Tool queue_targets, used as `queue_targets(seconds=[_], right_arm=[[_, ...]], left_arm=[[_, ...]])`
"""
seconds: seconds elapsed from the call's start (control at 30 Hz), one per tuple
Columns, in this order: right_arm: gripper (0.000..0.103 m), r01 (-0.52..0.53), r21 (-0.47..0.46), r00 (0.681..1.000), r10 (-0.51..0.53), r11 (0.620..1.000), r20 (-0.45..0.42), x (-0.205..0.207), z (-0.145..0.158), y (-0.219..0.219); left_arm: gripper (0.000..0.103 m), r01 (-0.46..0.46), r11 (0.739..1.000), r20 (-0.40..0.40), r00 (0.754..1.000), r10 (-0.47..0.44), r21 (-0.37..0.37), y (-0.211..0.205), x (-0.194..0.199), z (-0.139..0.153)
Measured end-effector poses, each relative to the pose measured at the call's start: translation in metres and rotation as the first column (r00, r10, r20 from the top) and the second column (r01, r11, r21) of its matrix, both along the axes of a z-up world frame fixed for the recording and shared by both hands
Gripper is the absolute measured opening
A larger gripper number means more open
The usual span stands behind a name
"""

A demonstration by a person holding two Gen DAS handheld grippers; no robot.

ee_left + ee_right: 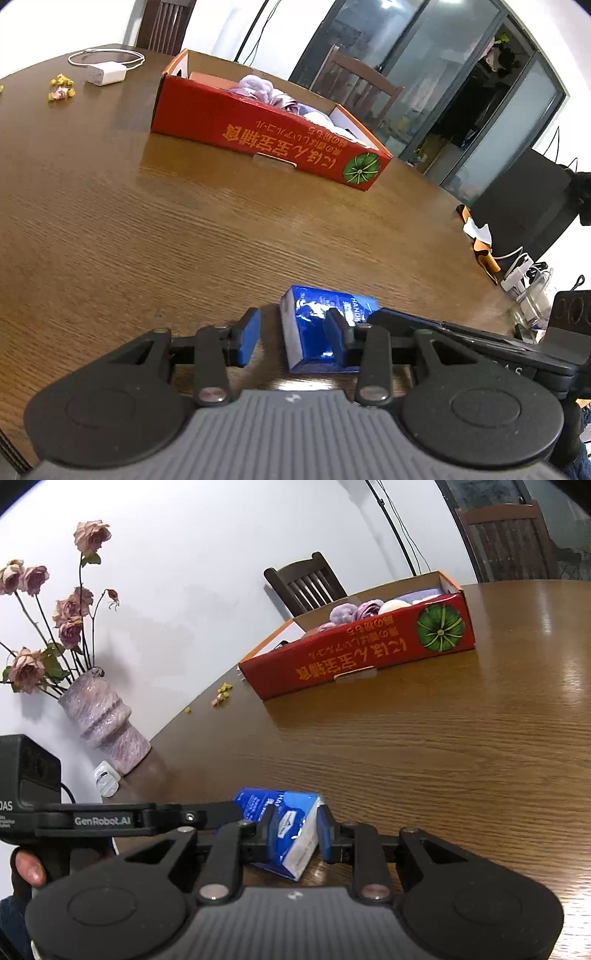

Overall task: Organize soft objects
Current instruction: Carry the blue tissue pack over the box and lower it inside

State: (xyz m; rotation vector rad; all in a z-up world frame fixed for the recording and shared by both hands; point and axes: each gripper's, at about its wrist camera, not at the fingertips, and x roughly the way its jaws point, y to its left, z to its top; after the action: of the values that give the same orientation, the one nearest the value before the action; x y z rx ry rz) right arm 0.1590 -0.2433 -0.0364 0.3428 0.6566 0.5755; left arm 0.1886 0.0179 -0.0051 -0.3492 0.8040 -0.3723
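Room: a dining room with a round wooden table [147,229], white wall, dark chairs and glass doors at the upper right of the left view.
Pack: a blue tissue pack [291,827] lies tilted on the table at the bottom centre of both views, well apart from the box.
Right gripper [297,830]: its blue pads sit on both sides of the pack and seem to pinch it, with one end lifted off the wood.
Left gripper [291,336]: spread; the pack [317,328] sits toward its right finger, the left finger stands clear of it, and nothing is gripped.
Box: a red cardboard box [258,136] stands open at the upper centre of the left view and the upper right of the right view.
Done: purple and white soft things [354,611] already lie inside the box.
Left: the pack seems to be the last soft item outside; it likely needs carrying to the box.
Writing: the pack shows "HAND"; the box carries upside-down orange Japanese print and a green pumpkin picture; the left gripper's body reads "GenRobot.AI".
Around: a vase [103,723] of dried roses at the left of the right view, a white charger [105,75] with cable and yellow scraps [61,88] at the upper left of the left view.
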Motion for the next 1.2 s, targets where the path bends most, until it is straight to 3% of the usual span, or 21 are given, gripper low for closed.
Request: queue_targets(seconds=[0.23,0.43,0.63,0.8,0.97,1.2], right_arm=[[0.025,-0.01,0.005,1.0,0.01,1.0,-0.015,0.006,-0.005,0.003],[0.025,-0.012,-0.01,1.0,0.012,1.0,0.008,0.012,0.003,0.005],[0.025,0.008,-0.007,0.994,-0.007,1.0,0.106,0.049,0.044,-0.002],[0.025,0.013,-0.036,0.979,-0.006,0.999,0.206,0.107,0.09,-0.003],[0.025,-0.004,-0.008,0.979,0.005,1.0,0.206,0.185,0.109,-0.001],[0.025,0.014,-0.047,0.998,-0.012,0.999,0.056,0.273,0.087,0.008]], left_arm=[[0.032,0.053,0.998,-0.007,0.999,-0.054,-0.035,-0.002,0.005,-0.003],[0.032,0.066,0.997,0.041,0.997,-0.065,-0.03,-0.006,0.017,0.01],[0.032,0.084,0.995,0.162,0.984,-0.075,-0.049,-0.006,0.062,0.055],[0.032,0.071,0.996,0.213,0.975,-0.059,-0.049,-0.007,0.124,0.084],[0.032,0.039,0.996,0.15,0.988,-0.027,-0.083,-0.001,0.199,0.087],[0.032,0.031,0.999,0.032,0.999,-0.03,-0.034,-0.002,0.272,0.057]])
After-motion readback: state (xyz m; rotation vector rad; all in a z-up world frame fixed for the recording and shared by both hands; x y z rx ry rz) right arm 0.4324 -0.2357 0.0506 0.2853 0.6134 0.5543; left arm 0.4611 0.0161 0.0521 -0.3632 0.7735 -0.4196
